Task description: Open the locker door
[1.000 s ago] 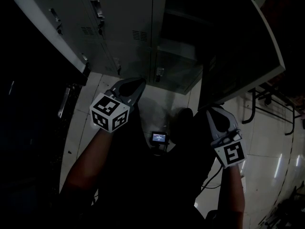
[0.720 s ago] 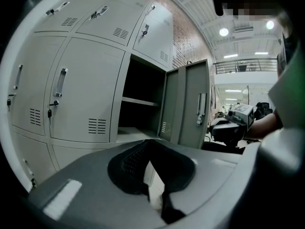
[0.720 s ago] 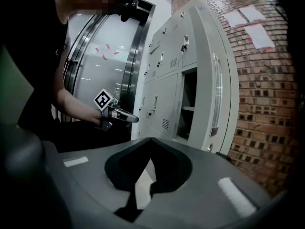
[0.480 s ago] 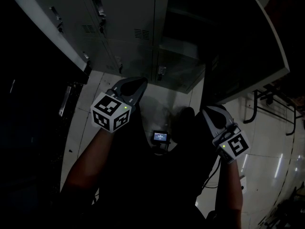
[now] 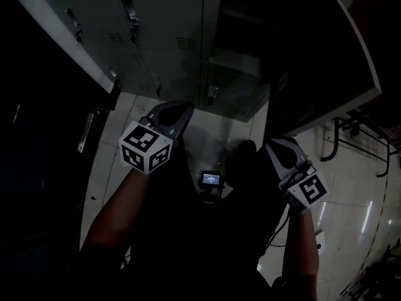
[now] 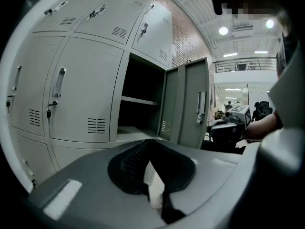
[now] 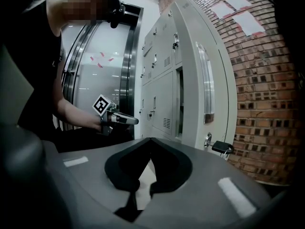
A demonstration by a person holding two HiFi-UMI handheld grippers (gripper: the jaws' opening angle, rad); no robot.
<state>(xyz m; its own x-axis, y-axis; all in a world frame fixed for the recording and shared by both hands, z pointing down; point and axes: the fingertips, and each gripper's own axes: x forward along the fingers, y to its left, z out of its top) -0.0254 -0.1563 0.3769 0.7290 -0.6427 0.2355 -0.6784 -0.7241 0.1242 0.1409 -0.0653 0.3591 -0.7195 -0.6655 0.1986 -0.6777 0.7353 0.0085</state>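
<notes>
A bank of grey lockers (image 5: 156,36) fills the top of the head view. One locker door (image 5: 326,61) stands swung wide to the right, and its dark compartment (image 5: 244,30) with a shelf is exposed. The left gripper view shows the same door (image 6: 188,104) and compartment (image 6: 140,101). In the right gripper view the door (image 7: 205,80) is edge-on, with a key fob (image 7: 221,147) hanging from its lock. My left gripper (image 5: 182,110) and right gripper (image 5: 276,145) hang low in front of the lockers, both shut on nothing and touching nothing.
Closed lockers with vertical handles (image 6: 58,82) sit left of the open one. A metal rack (image 5: 357,137) stands on the tiled floor (image 5: 351,212) at right. A brick wall (image 7: 267,89) lies beyond the door. A small lit device (image 5: 210,180) hangs at the person's chest.
The right gripper has edged slightly left and its marker cube has tilted. The left gripper and the open door have stayed put.
</notes>
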